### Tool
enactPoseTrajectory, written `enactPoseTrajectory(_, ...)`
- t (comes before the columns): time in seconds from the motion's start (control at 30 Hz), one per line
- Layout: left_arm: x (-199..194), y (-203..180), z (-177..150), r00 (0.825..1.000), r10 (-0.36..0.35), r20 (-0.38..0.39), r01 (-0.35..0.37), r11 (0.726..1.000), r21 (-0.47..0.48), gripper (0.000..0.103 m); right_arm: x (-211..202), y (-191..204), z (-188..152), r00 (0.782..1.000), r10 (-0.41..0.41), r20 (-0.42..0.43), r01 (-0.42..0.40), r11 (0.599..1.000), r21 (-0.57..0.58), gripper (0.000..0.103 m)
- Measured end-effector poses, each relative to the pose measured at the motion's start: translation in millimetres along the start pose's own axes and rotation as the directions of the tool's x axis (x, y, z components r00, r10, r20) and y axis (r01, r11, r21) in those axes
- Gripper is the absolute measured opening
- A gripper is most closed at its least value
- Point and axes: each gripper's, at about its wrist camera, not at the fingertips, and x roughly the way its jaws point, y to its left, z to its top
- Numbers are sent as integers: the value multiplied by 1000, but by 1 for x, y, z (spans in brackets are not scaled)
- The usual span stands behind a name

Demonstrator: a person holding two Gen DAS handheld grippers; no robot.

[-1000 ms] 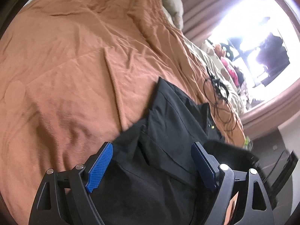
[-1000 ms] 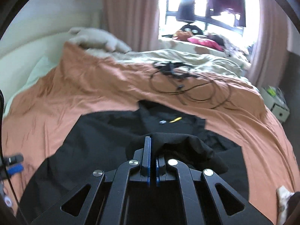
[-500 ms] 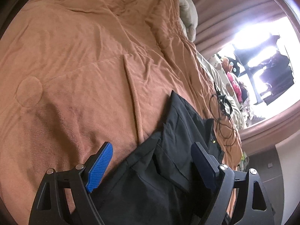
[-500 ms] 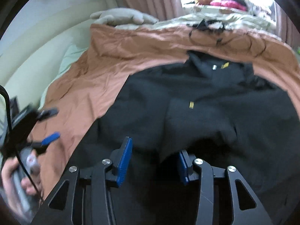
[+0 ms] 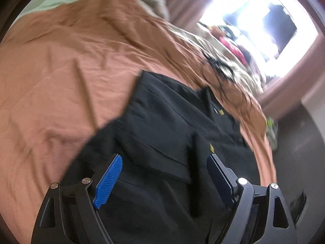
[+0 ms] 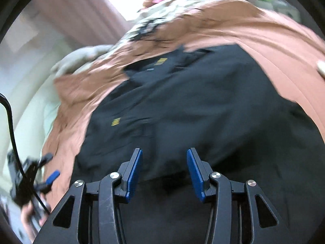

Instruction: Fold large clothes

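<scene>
Black jacket (image 5: 168, 134) lies spread on the rust-orange bedcover (image 5: 61, 77), collar toward the window, one side already lying folded over the body as a doubled panel, small yellow tags showing. Fabric looks thick, matte, creased along seams. Right gripper (image 6: 164, 168) hovers over the near hem, jaws apart with nothing between them; they opened within the last second, likely dropping the fold it carried. Left gripper (image 5: 164, 181) hangs over the jacket's left half, jaws wide apart, empty, probably lining up for the next edge. Cables (image 5: 219, 71) and a pale quilt lie beyond, well apart from the jacket. Both views blurred.
</scene>
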Motion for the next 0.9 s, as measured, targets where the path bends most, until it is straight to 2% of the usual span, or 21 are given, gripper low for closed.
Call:
enactPoseTrajectory(0.07,7,-19,-9,1000,4,-13,-3,998,63,86,0,-15,4,1000,28,-12,-27,998,50,46)
enactPoseTrajectory(0.2,28,-63,-37,998,25,-64,-10,973,232,86,3,-37,10,1000,26,-16,-24,993,118,46)
enactPoseTrajectory(0.3,39,-81,-53,995,22,-101,10,951,309,86,10,-54,12,999,3,-36,3,989,149,46)
enactPoseTrajectory(0.4,49,-92,-66,992,47,-116,-1,931,365,86,18,-75,14,998,0,-58,12,977,215,46)
enactPoseTrajectory(0.53,72,-104,-80,984,94,-151,-17,895,446,86,24,-99,20,995,83,-55,-61,942,331,46)
enactPoseTrajectory(0.57,79,-106,-83,982,106,-157,-20,884,467,83,25,-103,22,993,104,-55,-79,933,350,46)
enactPoseTrajectory(0.63,87,-110,-86,979,122,-160,-28,870,493,68,25,-108,24,991,124,-51,-97,926,365,46)
enactPoseTrajectory(0.7,97,-112,-84,975,151,-165,-52,872,488,47,28,-113,29,990,134,-37,-111,922,371,46)
enactPoseTrajectory(0.73,99,-113,-82,976,147,-162,-53,876,479,42,30,-115,31,990,137,-27,-117,921,372,45)
enactPoseTrajectory(0.77,100,-114,-79,977,145,-156,-54,878,475,33,32,-118,34,991,134,-17,-118,919,377,41)
enactPoseTrajectory(0.8,101,-118,-75,978,150,-146,-63,876,478,27,34,-122,37,993,120,-9,-107,917,384,28)
enactPoseTrajectory(0.83,103,-121,-71,979,151,-140,-66,874,482,25,35,-125,38,993,116,-3,-106,915,390,16)
enactPoseTrajectory(0.9,106,-132,-63,981,140,-136,-55,869,491,19,36,-133,38,992,122,28,-122,901,416,9)
